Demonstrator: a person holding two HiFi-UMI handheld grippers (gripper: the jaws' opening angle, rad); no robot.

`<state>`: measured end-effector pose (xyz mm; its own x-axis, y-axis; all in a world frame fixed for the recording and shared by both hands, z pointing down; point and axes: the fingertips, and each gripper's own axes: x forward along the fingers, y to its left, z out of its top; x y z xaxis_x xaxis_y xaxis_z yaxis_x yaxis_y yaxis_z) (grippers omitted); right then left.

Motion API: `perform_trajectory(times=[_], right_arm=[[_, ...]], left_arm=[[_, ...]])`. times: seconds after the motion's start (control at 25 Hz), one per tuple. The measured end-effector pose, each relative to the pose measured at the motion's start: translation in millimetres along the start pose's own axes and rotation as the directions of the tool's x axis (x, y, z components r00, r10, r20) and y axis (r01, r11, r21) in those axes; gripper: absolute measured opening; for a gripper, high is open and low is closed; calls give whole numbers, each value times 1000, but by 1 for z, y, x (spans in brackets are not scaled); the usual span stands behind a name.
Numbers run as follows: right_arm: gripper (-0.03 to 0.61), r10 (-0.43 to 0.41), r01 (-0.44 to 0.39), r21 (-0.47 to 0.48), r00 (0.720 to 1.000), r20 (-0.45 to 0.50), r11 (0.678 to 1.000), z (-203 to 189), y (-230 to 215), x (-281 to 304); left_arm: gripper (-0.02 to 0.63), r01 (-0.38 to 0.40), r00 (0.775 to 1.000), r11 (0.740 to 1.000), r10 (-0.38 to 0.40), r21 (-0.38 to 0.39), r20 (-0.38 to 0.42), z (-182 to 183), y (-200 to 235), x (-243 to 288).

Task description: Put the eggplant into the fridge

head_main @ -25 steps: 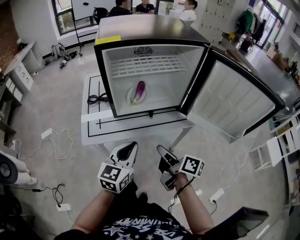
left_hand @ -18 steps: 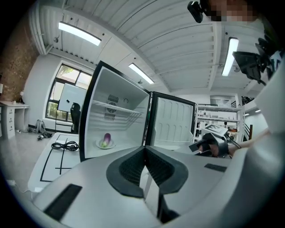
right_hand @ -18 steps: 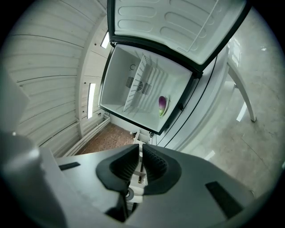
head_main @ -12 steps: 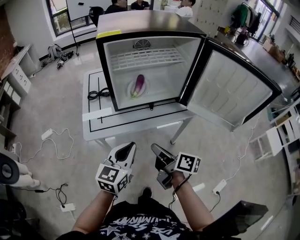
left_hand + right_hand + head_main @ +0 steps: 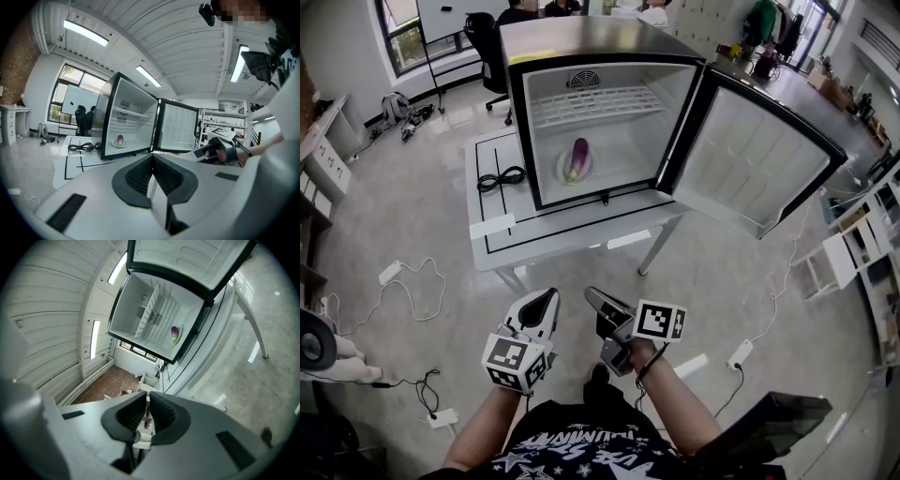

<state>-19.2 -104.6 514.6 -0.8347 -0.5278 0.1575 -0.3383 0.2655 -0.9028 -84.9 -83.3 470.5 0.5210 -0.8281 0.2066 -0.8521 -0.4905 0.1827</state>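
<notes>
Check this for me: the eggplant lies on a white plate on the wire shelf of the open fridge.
Wrong in one respect: the eggplant lies on a white plate on the floor of the fridge, below the wire shelf, not on it. The head view shows this. The fridge is indeed open.

Small purple, elongated eggplant with a pale green stem end: lies lengthwise on a round white plate on the floor of the fridge compartment, below the white wire shelf.

Compact black-framed, steel-topped fridge with white interior: upright on a white table, its door swung wide open to the right.
</notes>
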Motion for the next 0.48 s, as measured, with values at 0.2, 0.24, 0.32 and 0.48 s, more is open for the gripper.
perform_trajectory(times=[0.2,0.24,0.32,0.48], right_arm=[[31,0,0,-11,1000,-3,1000,-22,14,4],[31,-2,2,-12,1000,-5,1000,-27,17,4],[26,-7,7,-16,1000,-5,1000,-37,21,3],[12,-13,13,-19,1000,4,1000,-59,26,-3]], left_arm=[[9,-1,1000,1000,1,-4,10,-3,5,-27],[9,-2,1000,1000,2,-6,11,-4,5,-32],[9,0,1000,1000,1,-9,13,-7,4,-43],[9,5,1000,1000,-5,-10,20,-15,-1,-65]])
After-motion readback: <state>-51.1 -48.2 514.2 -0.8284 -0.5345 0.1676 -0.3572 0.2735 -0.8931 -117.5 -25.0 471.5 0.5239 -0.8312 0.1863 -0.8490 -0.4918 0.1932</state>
